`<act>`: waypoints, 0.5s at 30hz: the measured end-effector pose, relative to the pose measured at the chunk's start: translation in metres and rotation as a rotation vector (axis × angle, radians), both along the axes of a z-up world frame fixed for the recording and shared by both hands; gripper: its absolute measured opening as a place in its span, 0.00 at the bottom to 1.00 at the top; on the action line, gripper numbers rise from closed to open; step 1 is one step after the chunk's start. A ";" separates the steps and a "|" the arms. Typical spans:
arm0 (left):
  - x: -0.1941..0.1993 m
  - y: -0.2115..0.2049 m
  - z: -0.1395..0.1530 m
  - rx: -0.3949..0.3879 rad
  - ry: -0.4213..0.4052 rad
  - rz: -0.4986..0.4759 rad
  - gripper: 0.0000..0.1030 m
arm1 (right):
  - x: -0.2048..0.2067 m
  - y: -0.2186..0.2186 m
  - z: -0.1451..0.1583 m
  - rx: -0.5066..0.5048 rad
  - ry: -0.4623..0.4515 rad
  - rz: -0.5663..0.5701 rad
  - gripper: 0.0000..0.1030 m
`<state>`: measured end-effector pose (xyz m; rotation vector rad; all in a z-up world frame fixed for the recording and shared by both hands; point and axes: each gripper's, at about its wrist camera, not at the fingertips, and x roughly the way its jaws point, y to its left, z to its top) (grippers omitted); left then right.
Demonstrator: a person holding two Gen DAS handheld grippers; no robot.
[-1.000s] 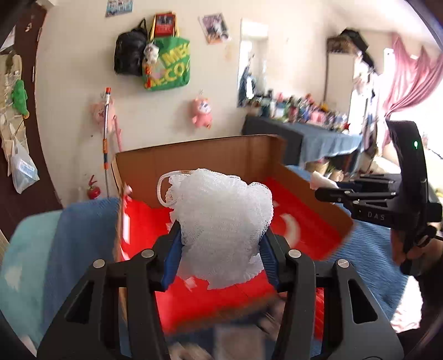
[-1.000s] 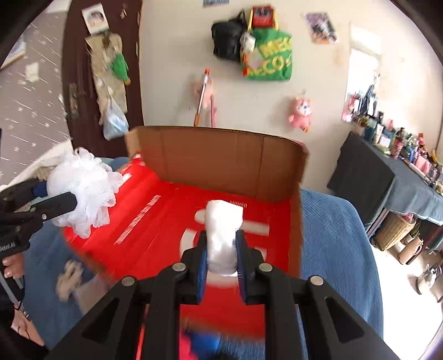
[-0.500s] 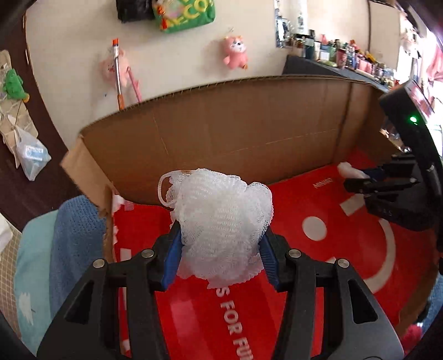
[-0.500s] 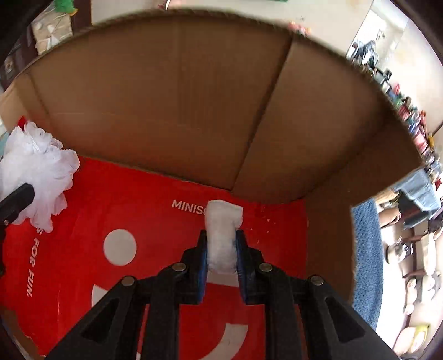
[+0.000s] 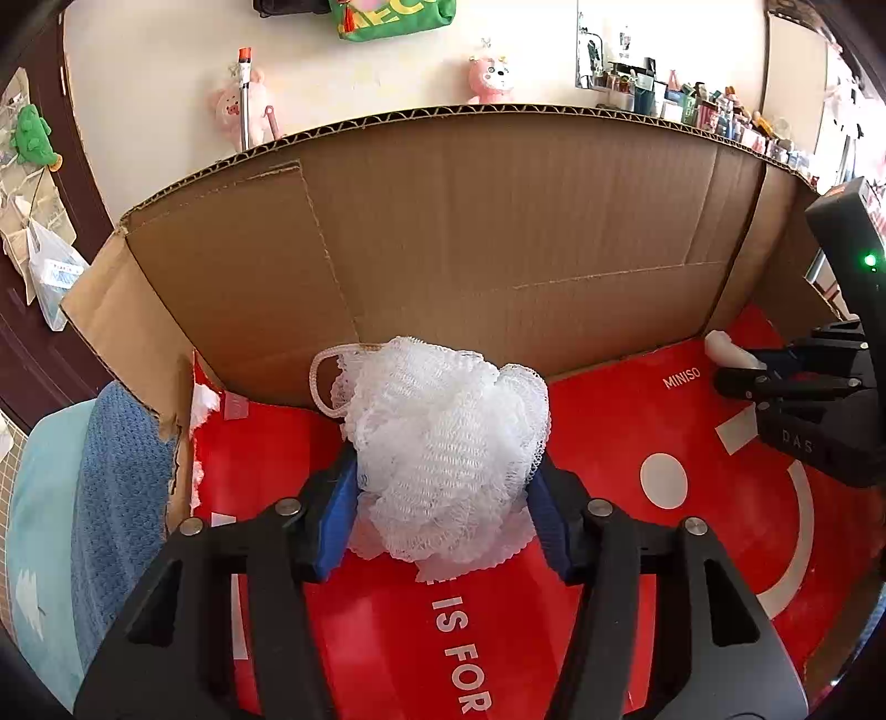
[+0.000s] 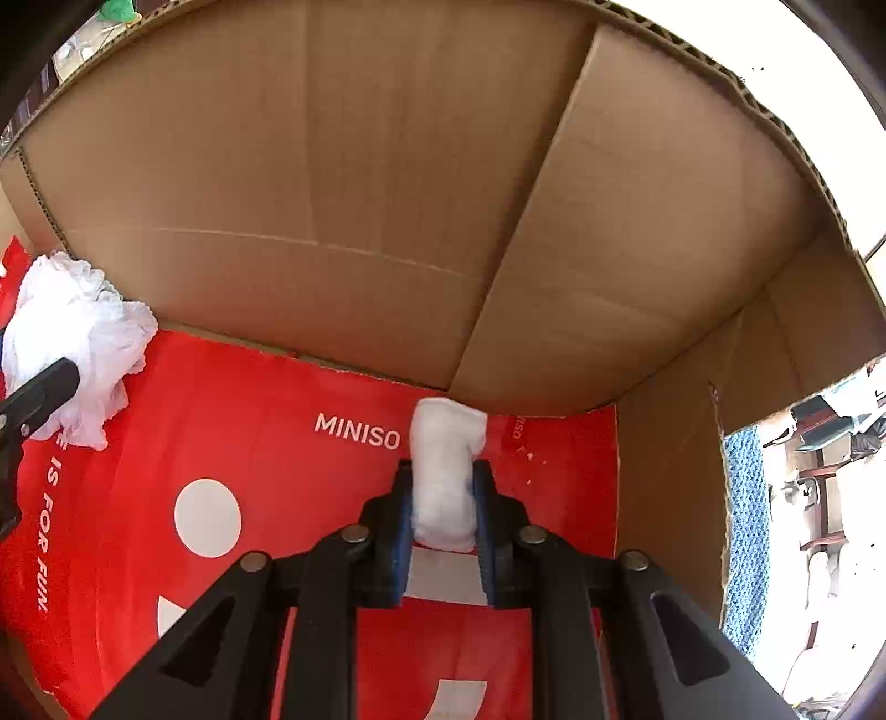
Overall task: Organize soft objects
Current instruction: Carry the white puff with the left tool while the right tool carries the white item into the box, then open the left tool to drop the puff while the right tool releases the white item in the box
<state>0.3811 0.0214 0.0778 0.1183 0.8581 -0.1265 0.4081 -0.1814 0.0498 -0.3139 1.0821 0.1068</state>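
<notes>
A white mesh bath pouf (image 5: 443, 443) sits between the blue pads of my left gripper (image 5: 443, 493), low over the red printed floor (image 5: 609, 443) of an open cardboard box (image 5: 498, 232). The jaws are opening, and the pads still touch the pouf on both sides. My right gripper (image 6: 443, 498) is shut on a small white soft roll (image 6: 448, 443), close to the box's back wall (image 6: 332, 194) near the right corner. From the left wrist view, the right gripper (image 5: 742, 376) and the roll (image 5: 725, 346) show at the right. The pouf (image 6: 77, 327) shows at the left of the right wrist view.
Tall brown box walls rise behind and to the right of both grippers. A blue knitted blanket (image 5: 116, 498) lies outside the box's torn left flap. On the room wall hang plush toys (image 5: 487, 77) and a green bag (image 5: 387, 16). Bottles (image 5: 692, 105) crowd a far table.
Both grippers have come forward and down from outside the box to just above its red floor. The left jaws stand a little wider around the pouf.
</notes>
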 end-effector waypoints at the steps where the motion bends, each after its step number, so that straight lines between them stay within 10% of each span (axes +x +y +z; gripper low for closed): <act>1: 0.000 0.000 0.000 0.001 -0.003 0.001 0.54 | 0.007 0.000 0.003 0.001 0.001 0.000 0.20; 15: -0.001 0.010 -0.003 -0.063 -0.011 0.014 0.66 | 0.006 0.003 0.009 0.018 -0.002 -0.005 0.46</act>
